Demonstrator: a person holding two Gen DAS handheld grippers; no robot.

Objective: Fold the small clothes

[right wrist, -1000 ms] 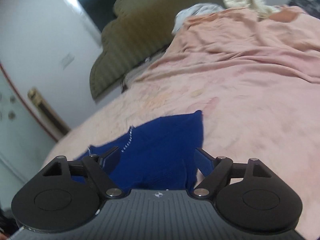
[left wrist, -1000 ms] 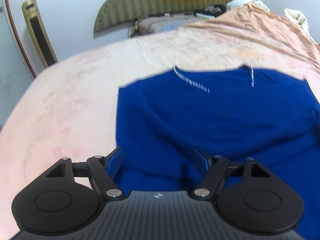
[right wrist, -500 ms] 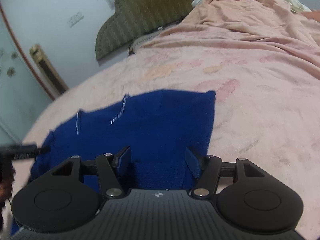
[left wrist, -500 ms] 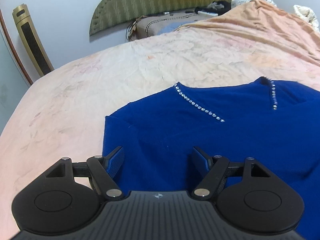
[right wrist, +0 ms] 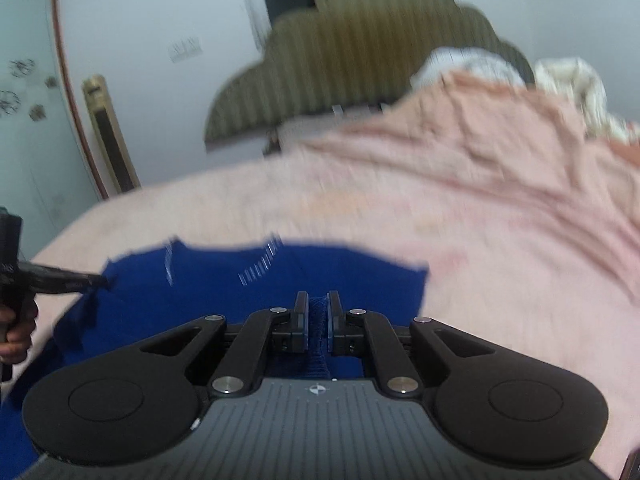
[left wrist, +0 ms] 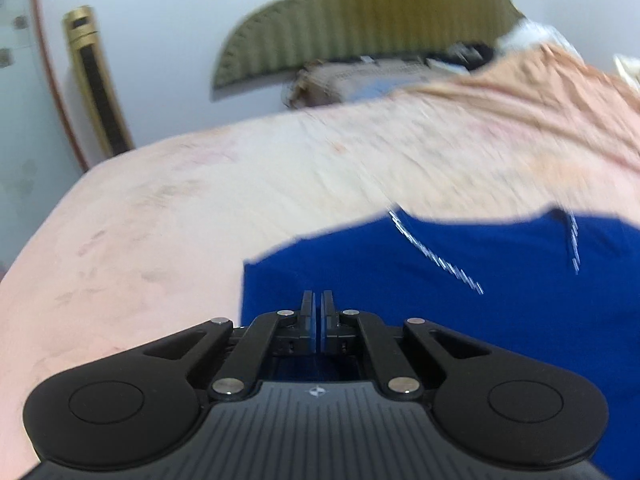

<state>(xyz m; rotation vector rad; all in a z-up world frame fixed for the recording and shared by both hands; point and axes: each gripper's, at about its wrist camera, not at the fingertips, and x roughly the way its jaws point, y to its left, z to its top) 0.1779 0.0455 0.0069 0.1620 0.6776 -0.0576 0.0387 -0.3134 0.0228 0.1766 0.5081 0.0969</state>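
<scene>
Grippers both pinch the near hem of the blue top [right wrist: 352,280] lying flat on the pink bedspread [right wrist: 500,220]: right gripper [right wrist: 318,312] clamps a bunched fold, left gripper [left wrist: 318,312] nearly shut on thin cloth. I want to lift evenly and carry the hem toward the beaded neckline [left wrist: 436,256].

Brightness: even, soft indoor light is seen in both views; the white wall [left wrist: 168,80] behind the headboard [left wrist: 360,20] is evenly lit.
Shadows: a faint grey shadow is cast on the wall just below the headboard's lower edge; only soft shading is seen under the blue garment [left wrist: 440,300].
Glare: small bright highlights are seen on the metal pins of the left gripper [left wrist: 319,312] and the right gripper [right wrist: 318,312].
Blur: the bedspread [right wrist: 480,220] below the headboard and the garment's sparkly trim are smeared into streaks; both grippers are rendered sharp.
Distortion: straight lines left of the headboard are bowed; dark corners are left by the fisheye.
</scene>
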